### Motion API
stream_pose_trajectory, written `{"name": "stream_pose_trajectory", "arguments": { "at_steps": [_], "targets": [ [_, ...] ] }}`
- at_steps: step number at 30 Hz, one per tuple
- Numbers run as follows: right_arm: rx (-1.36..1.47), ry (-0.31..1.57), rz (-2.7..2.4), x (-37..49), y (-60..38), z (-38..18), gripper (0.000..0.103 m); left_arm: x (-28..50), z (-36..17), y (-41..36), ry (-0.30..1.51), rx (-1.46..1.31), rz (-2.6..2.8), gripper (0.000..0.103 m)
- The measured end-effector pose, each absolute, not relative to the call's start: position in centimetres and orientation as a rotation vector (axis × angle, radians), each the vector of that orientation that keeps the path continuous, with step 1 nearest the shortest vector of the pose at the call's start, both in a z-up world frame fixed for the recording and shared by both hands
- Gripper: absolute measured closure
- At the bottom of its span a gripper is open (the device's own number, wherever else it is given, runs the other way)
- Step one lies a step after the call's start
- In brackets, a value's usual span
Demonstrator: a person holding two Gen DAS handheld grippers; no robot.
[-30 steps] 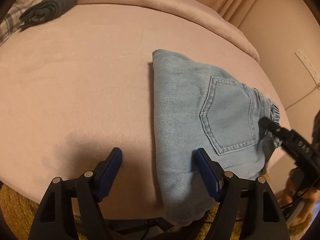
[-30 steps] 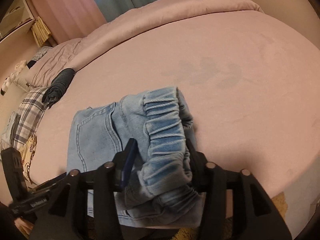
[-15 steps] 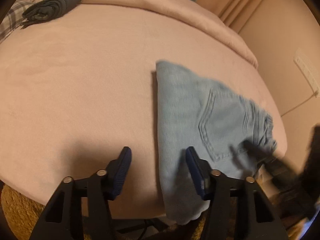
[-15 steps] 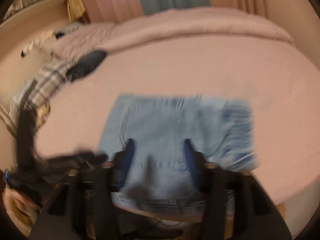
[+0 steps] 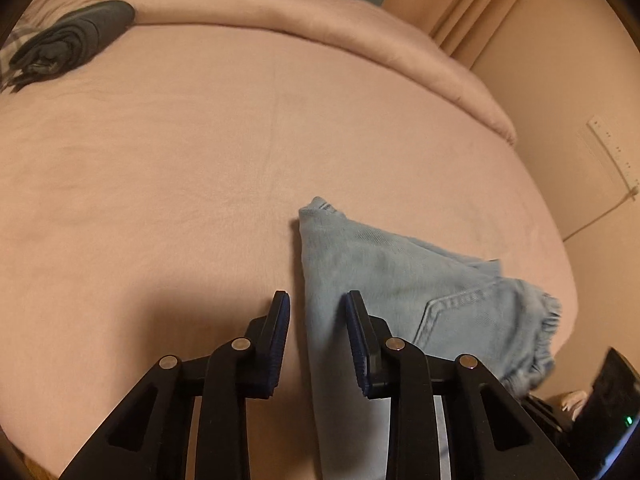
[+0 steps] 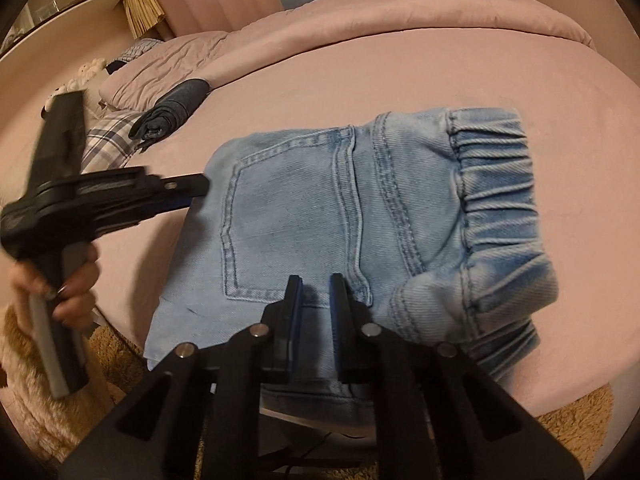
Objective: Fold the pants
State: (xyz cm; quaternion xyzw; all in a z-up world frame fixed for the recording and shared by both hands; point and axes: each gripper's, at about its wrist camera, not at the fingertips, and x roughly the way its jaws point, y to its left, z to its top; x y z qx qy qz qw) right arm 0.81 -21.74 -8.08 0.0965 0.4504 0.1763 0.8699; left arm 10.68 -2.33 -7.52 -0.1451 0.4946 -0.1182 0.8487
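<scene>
Light blue jeans (image 6: 300,200) lie folded on the pink bed (image 6: 400,64), back pocket (image 6: 280,220) up and elastic waistband (image 6: 496,184) to the right. My right gripper (image 6: 315,278) hovers over their near part. Its jaws are closing to a narrow gap with no cloth pinched. In the left wrist view the jeans (image 5: 400,280) lie at lower right. My left gripper (image 5: 316,296) is closing above their left folded edge, which shows between the pads untouched. A hand holds that left gripper (image 6: 200,188) beside the jeans' left edge.
A dark rolled garment (image 5: 72,40) lies far back on the bed, next to plaid cloth (image 6: 104,140) and a pillow (image 6: 160,72). A rolled duvet (image 5: 320,12) runs along the far side. The bed's edge, a fuzzy rug (image 6: 560,412) and a wall (image 5: 580,80) are close.
My right gripper let go of the bunched waistband; the jeans now lie flat and its jaws have narrowed. My left gripper's jaws narrowed too, and it shifted along the jeans' left edge.
</scene>
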Motion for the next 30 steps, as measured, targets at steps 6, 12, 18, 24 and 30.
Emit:
{"name": "stream_pose_trajectory", "arguments": {
  "at_steps": [6,12,18,24,30],
  "targets": [
    [0.207,0.941,0.374,1.0,-20.8,-8.3,0.092,12.5,-8.6,-2.6,1.081,-0.332,-0.286,0.074],
    [0.205,0.938,0.373,1.0,-20.1,-8.2,0.092,12.2,-7.2,-1.8,1.073,-0.386,-0.282,0.074],
    [0.215,0.941,0.377,1.2,-20.2,-8.2,0.092,13.6,-6.9,-3.6,1.031,-0.229,-0.204,0.074],
    [0.216,0.939,0.377,1.3,-20.3,-8.2,0.092,14.1,-8.6,-4.6,1.019,-0.192,-0.182,0.069],
    [0.225,0.938,0.381,1.2,-20.3,-8.2,0.092,12.0,-8.6,-4.2,0.986,-0.225,-0.171,0.069]
  ]
}}
